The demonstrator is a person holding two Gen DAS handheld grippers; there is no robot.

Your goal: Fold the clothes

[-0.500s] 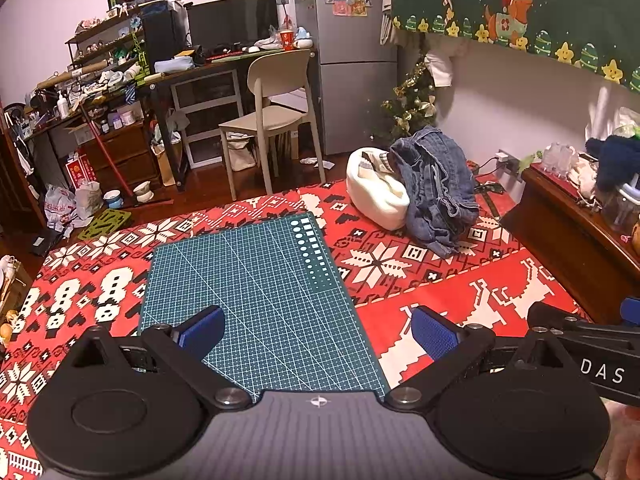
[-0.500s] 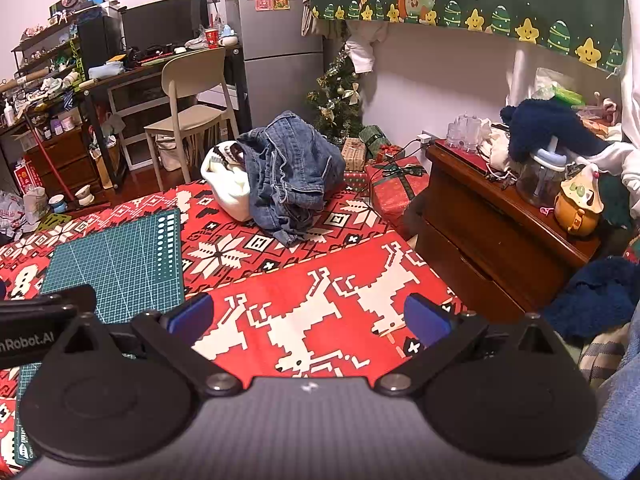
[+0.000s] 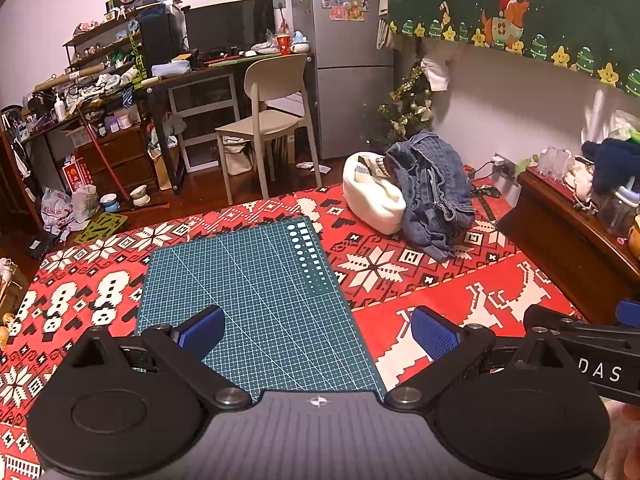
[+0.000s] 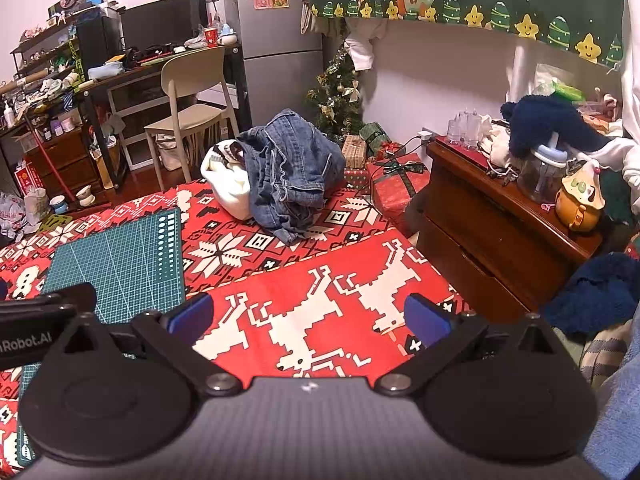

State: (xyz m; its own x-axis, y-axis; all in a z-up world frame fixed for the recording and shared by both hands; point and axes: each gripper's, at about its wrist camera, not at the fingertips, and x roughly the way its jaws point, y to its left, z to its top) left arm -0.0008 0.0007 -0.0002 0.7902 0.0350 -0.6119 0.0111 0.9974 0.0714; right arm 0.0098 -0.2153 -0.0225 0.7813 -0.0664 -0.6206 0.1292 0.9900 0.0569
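Across the left wrist view, a red cardboard box with white print too small to read stands on the floor at far left, beside crumpled plastic bags. A red-and-white knit-pattern cloth of snowflakes and snowmen covers the work surface, and on it lies a dark green cutting mat, smooth and rectangular, ruled in a fine white grid with a column of white circles and squares down its right edge. The left gripper hovers over the mat's near end, its blue ribbed pads spread wide and nothing between them. Behind stand a beige moulded plastic chair and a grey fridge dotted with small stickers, unreadable. Well beyond the mat, a crumpled heap of blue denim jeans leans against a soft white bundle. At the right edge, white letters "DAS" show on the other gripper's black arm.

In the right wrist view, white lettering "nRobot.AI" reads on the left gripper's black arm at far left. The right gripper is also fully spread and empty, above white pixel reindeer on the red cloth. The jeans sit at the cloth's far edge, well apart from both grippers. Right of them stand gift boxes in red paper with dark ribbon, then a glossy dark wooden cabinet bearing a fuzzy navy plush.
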